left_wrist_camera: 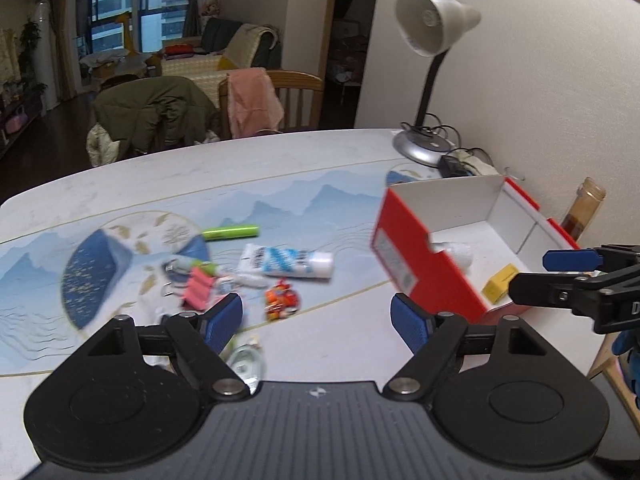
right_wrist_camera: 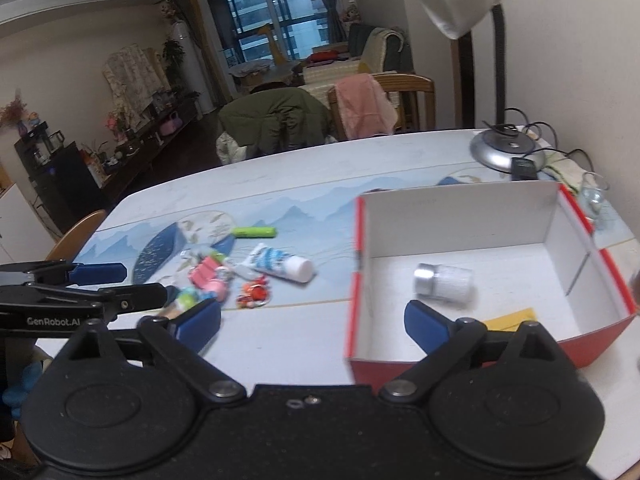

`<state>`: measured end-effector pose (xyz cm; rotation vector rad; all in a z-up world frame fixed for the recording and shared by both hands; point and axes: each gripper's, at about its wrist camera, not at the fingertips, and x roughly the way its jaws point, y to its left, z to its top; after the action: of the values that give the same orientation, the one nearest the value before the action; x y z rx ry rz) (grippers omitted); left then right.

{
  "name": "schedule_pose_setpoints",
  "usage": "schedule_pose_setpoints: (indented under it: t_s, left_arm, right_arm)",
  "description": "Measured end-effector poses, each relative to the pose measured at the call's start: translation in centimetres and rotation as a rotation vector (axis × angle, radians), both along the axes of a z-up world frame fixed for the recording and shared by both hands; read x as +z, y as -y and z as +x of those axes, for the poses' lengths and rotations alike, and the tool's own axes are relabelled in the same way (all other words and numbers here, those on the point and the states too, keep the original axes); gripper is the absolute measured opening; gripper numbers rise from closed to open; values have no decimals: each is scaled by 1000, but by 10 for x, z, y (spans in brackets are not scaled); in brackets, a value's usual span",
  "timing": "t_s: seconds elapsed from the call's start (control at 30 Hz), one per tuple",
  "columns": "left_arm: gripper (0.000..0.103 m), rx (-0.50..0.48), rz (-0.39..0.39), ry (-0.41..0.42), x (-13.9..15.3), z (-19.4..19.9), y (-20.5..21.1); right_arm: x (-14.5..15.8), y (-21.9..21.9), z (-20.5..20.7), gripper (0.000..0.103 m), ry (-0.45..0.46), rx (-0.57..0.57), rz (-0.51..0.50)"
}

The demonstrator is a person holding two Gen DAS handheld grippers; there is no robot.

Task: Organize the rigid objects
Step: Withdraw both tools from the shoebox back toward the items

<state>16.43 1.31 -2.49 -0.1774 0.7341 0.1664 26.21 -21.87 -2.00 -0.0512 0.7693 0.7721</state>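
Observation:
A red box (left_wrist_camera: 424,264) (right_wrist_camera: 355,280) with a white inside stands open on the right of the table. In it lie a white jar with a silver lid (right_wrist_camera: 444,284) (left_wrist_camera: 456,254) and a yellow block (right_wrist_camera: 510,315) (left_wrist_camera: 500,282). Left of the box lie a green tube (left_wrist_camera: 232,232) (right_wrist_camera: 254,232), a white-and-blue tube (left_wrist_camera: 288,262) (right_wrist_camera: 280,264), a pink clip (left_wrist_camera: 198,286) (right_wrist_camera: 206,276) and a red-orange toy (left_wrist_camera: 282,300) (right_wrist_camera: 254,294). My left gripper (left_wrist_camera: 316,320) (right_wrist_camera: 140,283) hangs open above the table beside the pile. My right gripper (right_wrist_camera: 310,320) (left_wrist_camera: 532,274) is open over the box's near wall, holding nothing.
A desk lamp (left_wrist_camera: 424,148) (right_wrist_camera: 504,148) with a black adapter (right_wrist_camera: 524,168) stands at the far right corner. A brown bottle (left_wrist_camera: 580,216) and a glass (right_wrist_camera: 592,196) stand behind the box. Chairs draped with clothes (left_wrist_camera: 256,100) line the far edge. A shiny round item (left_wrist_camera: 246,364) lies by my left fingers.

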Motion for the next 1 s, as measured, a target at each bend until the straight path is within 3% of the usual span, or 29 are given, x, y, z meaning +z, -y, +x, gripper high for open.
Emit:
schedule_pose_setpoints:
  t_s: [0.17,0.23,0.27,1.0]
  left_arm:
    - [88,14,2,-15,-9,-20,-29]
    - [102,22,-5,-14,-12,-27,-41]
    - [103,27,-12,-13,-14,-30,-47]
    - [103,134,-14,-105,-81,-49,-149]
  right_arm:
    - [-4,-23,-17,101,-13,17,1]
    - [-7,-33,-23,101,-17,20,-6]
    - [-9,-38,-25,101,-21,22,-9]
    - [-47,-128,-60,100,-68,118,-91]
